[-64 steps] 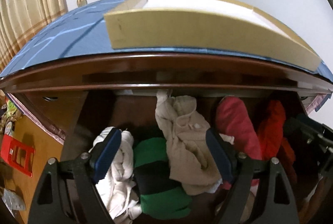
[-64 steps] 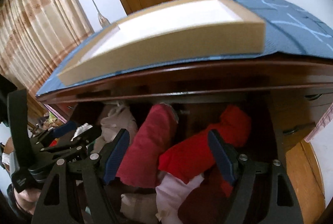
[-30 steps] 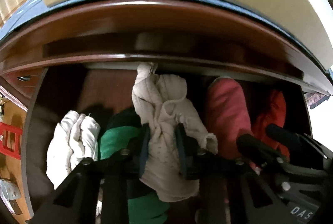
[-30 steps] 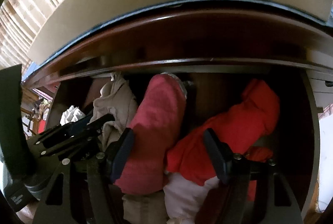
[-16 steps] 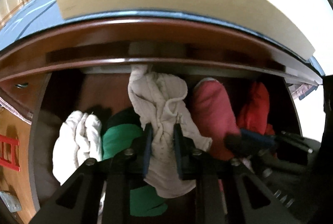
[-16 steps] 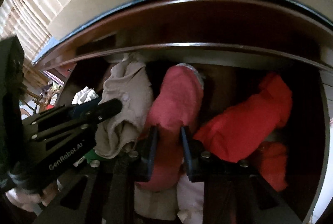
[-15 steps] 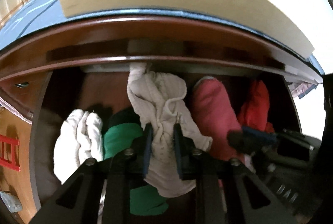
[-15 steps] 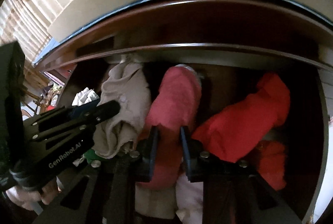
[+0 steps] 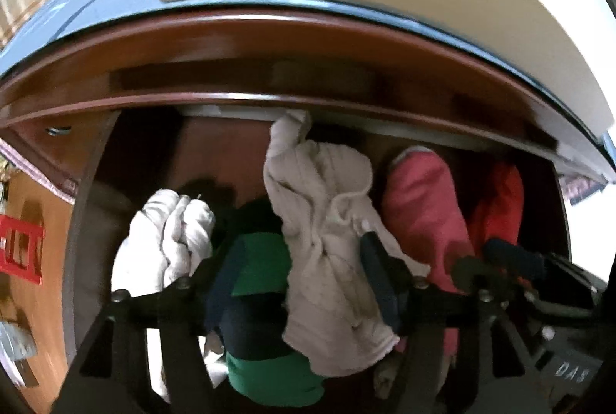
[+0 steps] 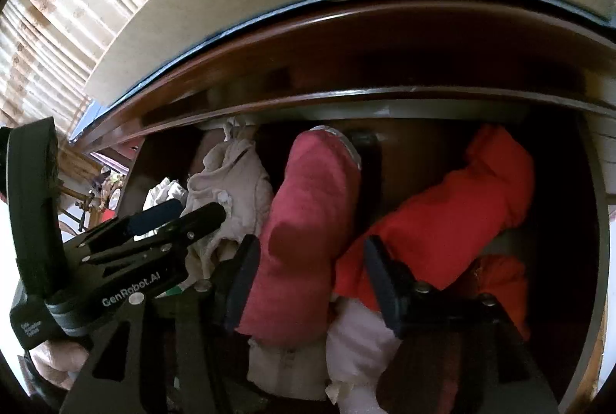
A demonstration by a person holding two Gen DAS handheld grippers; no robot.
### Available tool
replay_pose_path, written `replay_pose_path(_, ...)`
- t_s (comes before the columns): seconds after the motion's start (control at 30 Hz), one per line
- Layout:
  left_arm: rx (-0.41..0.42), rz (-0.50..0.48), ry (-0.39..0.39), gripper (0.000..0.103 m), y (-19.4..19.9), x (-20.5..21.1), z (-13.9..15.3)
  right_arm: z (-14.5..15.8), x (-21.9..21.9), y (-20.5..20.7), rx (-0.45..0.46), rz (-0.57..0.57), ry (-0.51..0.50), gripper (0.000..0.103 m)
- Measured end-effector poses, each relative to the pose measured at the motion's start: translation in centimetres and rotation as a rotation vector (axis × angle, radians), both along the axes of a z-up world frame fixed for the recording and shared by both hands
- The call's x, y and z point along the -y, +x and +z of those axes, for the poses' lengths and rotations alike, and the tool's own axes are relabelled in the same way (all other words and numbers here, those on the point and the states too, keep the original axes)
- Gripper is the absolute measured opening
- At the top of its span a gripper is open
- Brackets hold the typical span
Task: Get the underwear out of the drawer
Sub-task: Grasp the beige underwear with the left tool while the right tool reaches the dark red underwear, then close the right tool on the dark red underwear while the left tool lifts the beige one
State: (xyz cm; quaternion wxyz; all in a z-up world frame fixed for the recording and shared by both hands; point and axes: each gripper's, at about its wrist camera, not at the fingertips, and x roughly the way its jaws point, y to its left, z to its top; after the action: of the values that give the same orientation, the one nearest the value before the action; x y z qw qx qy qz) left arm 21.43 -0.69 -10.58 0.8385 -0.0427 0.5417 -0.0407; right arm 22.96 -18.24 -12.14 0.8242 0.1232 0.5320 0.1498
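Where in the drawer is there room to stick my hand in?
Bare wood shows at the back left, behind the white bundle and left of the beige cloth. A narrower gap lies between the pink roll and the red garment. Elsewhere, clothes crowd together.

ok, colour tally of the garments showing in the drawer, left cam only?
white garment: 1
green-and-navy garment: 1
beige garment: 1
pink garment: 1
red garment: 1
Total: 5

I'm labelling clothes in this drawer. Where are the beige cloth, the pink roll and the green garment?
beige cloth [image 9: 327, 221], left wrist view, its middle folds.
pink roll [image 10: 308, 221], right wrist view, its broad side.
green garment [image 9: 265, 260], left wrist view, its upper green band.
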Motion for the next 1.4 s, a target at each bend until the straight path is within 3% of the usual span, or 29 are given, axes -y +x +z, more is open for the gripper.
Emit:
replay_pose_path(0.2, -0.057, 0.041, 0.006, 0.076, 1.2, 0.3, -1.0, -0.7, -1.1, 1.1, -0.061, 0.05, -0.044, 0.059)
replay_pose_path(0.37, -0.061, 0.072, 0.002, 0.076, 1.4, 0.4, -1.7, -0.8, -0.7, 0.9, -0.085, 0.051, -0.03, 0.059)
replay_pose_path(0.53, -0.081, 0.026, -0.02, 0.076, 1.9, 1.1, -2.4, -1.0, -0.1, 0.6, -0.111, 0.062, 0.004, 0.059)
replay_pose_path(0.7, -0.031, -0.042, -0.019, 0.03, 1.3, 1.1, -1.9, -0.9, 0.2, 0.1, -0.102, 0.046, 0.039, 0.059)
replay_pose_path(0.77, -0.013, -0.061, -0.03, 0.023, 0.8, 0.7, -1.4, -0.7, 0.6, 0.0, -0.101, 0.035, 0.057, 0.059)
replay_pose_path(0.93, 0.013, -0.073, -0.077, 0.02, -0.8, -1.3, -0.3, -0.4, 0.4, 0.5, -0.085, 0.025, 0.044, 0.059)
replay_pose_path(1.27, 0.082, -0.129, -0.095, 0.02, -4.9, -2.8, 0.9, -1.9, -2.9, 2.8, -0.106, 0.058, -0.1, 0.059)
replay_pose_path(1.4, 0.095, -0.121, -0.108, 0.02, -4.7, -3.1, 1.7, -2.9, -4.4, 3.7, -0.145, 0.097, -0.165, 0.059)
